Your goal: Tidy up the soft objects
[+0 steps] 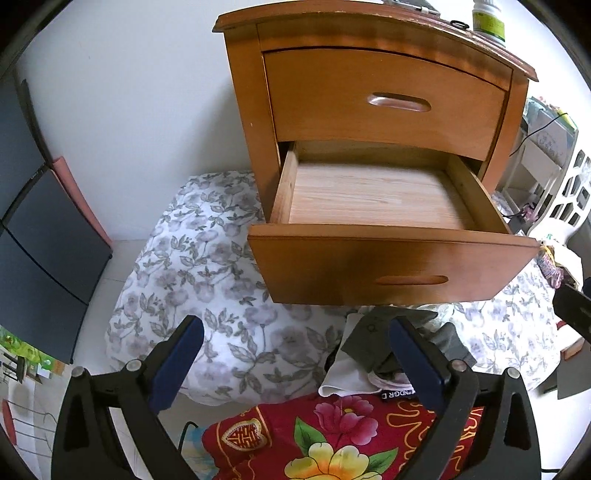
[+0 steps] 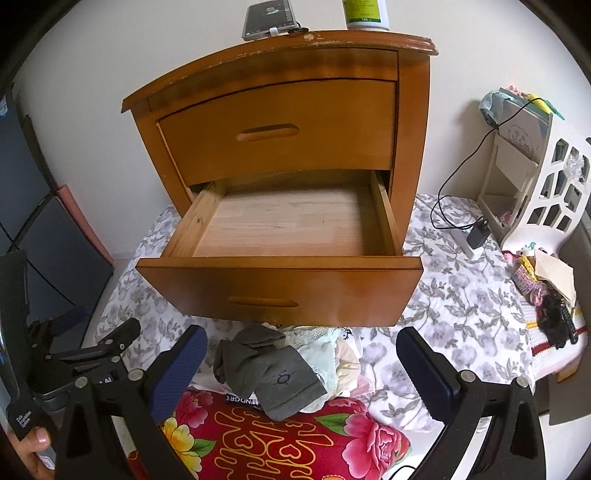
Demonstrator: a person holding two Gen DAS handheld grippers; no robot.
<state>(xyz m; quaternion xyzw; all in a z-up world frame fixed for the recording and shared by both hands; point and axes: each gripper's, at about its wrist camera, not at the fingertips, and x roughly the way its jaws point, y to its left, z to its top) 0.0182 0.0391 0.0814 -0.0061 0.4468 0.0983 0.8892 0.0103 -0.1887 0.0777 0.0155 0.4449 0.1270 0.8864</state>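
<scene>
A small pile of soft clothes lies on the flowered sheet [image 2: 454, 295], just below the front of the nightstand's open lower drawer [image 2: 288, 229]. Grey socks [image 2: 266, 365] lie on top, with pale green and cream pieces [image 2: 332, 362] beside them. The drawer [image 1: 369, 199] shows only bare wood inside. My right gripper [image 2: 301, 334] hangs open above the pile, its pads apart from the cloth. My left gripper [image 1: 295, 325] is open too and holds nothing. The grey socks [image 1: 373, 343] lie past its right finger [image 1: 413, 362].
A red flowered quilt [image 2: 277, 443] lies nearest me. A phone [image 2: 269, 18] and a green-labelled bottle [image 2: 365, 14] stand on the nightstand [image 2: 280, 122]. A charger with cable [image 2: 478, 232], a white shelf [image 2: 517, 173] and small clutter [image 2: 546, 295] are at the right. Dark panels [image 1: 33, 229] are at the left.
</scene>
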